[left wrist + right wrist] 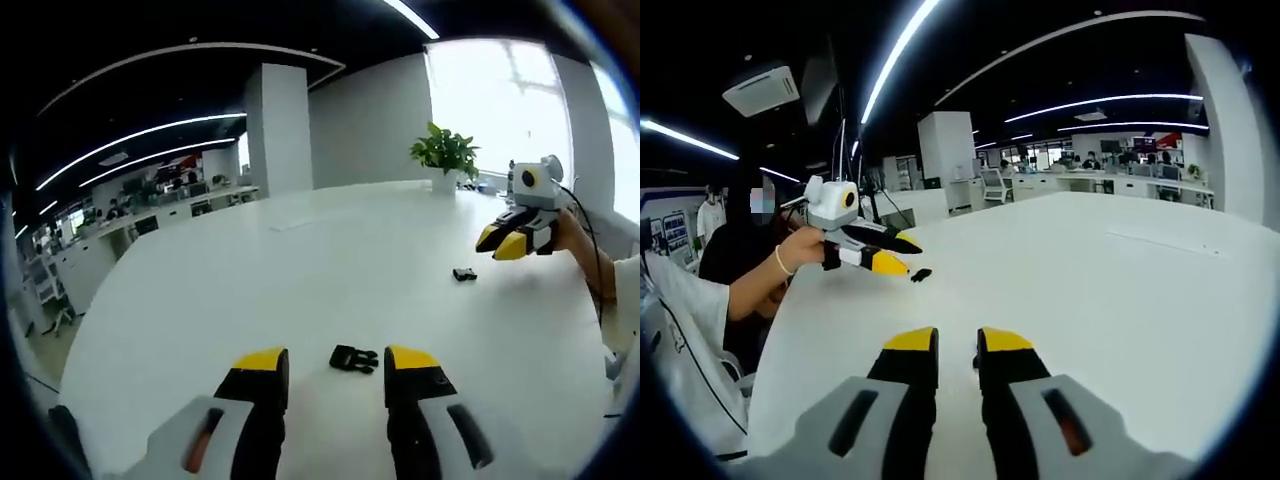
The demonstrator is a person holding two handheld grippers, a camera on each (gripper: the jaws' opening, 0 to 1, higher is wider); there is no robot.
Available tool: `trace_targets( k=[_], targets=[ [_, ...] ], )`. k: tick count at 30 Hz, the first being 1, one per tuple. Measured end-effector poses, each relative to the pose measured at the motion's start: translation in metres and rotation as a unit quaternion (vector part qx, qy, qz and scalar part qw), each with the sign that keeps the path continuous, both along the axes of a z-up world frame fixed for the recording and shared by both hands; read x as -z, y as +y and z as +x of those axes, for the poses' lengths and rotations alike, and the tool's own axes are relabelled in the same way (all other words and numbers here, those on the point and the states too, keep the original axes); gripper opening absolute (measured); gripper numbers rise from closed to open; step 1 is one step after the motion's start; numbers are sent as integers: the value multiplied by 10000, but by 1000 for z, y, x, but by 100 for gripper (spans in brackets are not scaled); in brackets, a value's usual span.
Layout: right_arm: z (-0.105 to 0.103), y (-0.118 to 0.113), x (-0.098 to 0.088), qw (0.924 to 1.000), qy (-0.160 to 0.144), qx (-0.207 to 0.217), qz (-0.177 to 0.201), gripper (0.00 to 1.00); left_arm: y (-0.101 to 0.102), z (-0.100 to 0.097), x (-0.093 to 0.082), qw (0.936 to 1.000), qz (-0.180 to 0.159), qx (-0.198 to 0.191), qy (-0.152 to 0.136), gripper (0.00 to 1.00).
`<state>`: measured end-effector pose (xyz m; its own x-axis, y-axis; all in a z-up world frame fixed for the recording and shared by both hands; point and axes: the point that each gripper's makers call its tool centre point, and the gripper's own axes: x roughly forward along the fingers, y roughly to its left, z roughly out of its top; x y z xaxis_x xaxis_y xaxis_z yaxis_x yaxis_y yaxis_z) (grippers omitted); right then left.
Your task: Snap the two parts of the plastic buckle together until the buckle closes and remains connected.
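A black buckle part (354,358) lies on the white table (300,270), between the yellow tips of my left gripper (336,358). Its jaws stand wide open around the part without touching it. A second, smaller black buckle part (464,274) lies further off, just below my right gripper (500,242), which hovers above the table in a person's hand. In the right gripper view, my right gripper (958,342) shows a narrow gap with nothing in it. The left gripper (898,254) hovers with spread jaws beside the first buckle part (921,274).
A potted plant (445,152) stands at the table's far edge by a bright window. A person (740,270) sits at the table's left edge in the right gripper view. Office desks and a white column (278,125) stand beyond the table.
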<state>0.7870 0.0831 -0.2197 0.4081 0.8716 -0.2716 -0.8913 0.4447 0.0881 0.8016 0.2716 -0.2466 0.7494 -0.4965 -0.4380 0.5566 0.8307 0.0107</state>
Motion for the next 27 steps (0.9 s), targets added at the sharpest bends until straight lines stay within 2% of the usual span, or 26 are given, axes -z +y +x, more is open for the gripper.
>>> trace_targets(
  k=[4,11,20,27],
  targets=[
    [-1,1,0,10000,1,-12,-9,15,-6,0,5,9995,184,270,23,39],
    [0,0,-1,10000,9,-7,-4,15,-12,8,10,9988,163,454,109,37],
    [-1,-2,-1,10000,-2,17,-23,15,-16,7,11,9990,128,355,234,23],
    [-2,0,-1,10000,11,-18,-3,15,-17,4,11,9996,182,98,206,21]
  ],
)
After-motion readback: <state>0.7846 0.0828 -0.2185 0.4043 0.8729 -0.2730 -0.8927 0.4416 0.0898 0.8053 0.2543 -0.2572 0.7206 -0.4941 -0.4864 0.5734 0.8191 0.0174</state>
